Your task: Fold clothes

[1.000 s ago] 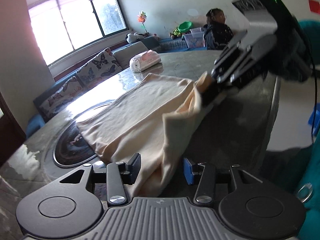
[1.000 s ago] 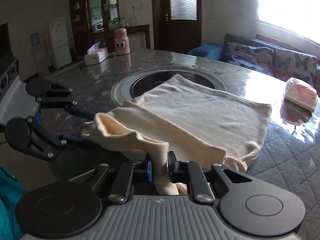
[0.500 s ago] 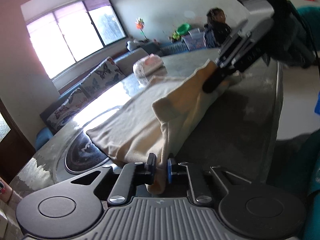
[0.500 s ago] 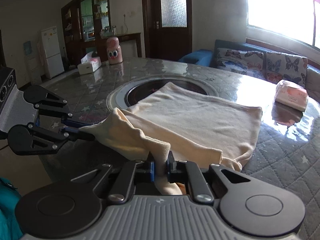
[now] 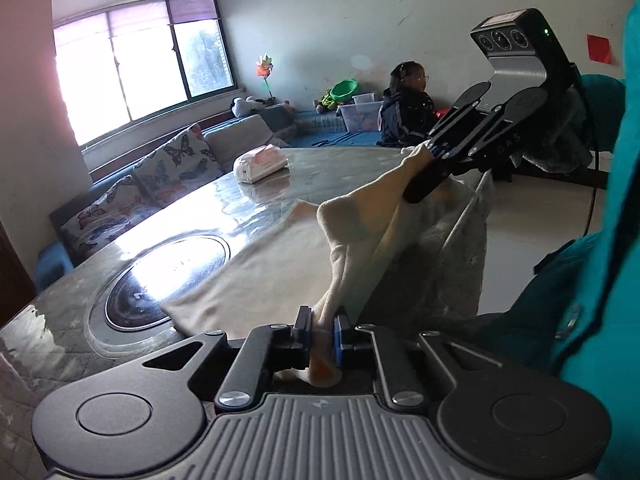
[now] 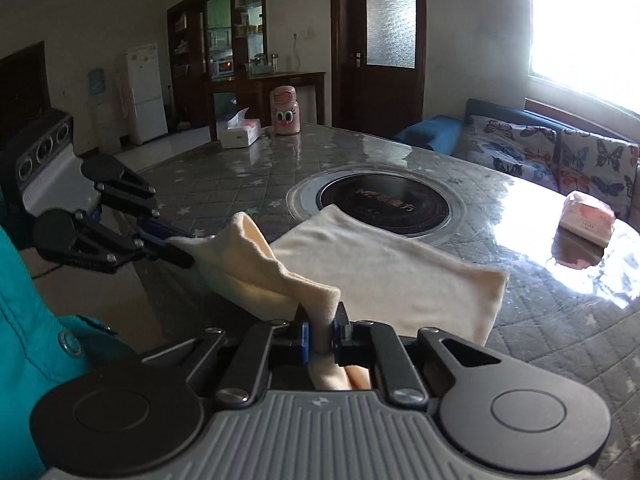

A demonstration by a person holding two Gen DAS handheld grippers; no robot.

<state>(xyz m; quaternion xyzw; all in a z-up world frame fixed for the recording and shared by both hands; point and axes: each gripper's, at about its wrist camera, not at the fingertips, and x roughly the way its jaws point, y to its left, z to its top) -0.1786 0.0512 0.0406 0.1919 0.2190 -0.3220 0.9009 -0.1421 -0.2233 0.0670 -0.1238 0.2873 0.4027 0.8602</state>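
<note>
Right wrist view: cream cloth (image 6: 384, 276), near edge lifted and creased, pinched by left tongs (image 6: 182, 250) and right tongs (image 6: 320, 334).

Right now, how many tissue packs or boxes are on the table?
2. A soft pack lies near the sofa-side edge, in the window glare. A tissue box stands at the far edge beside the pink flask. Others may be out of view.

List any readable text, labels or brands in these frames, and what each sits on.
Nothing reads with certainty.
Cooktop set in the table: a line of printed characters, too blurred to read.
Right gripper arm, in the left wrist view: embossed letters, too small to read.
Wipes pack: small print, unreadable.
Tissue box, pink bottle: no legible text; the bottle shows only a cartoon face.
</note>
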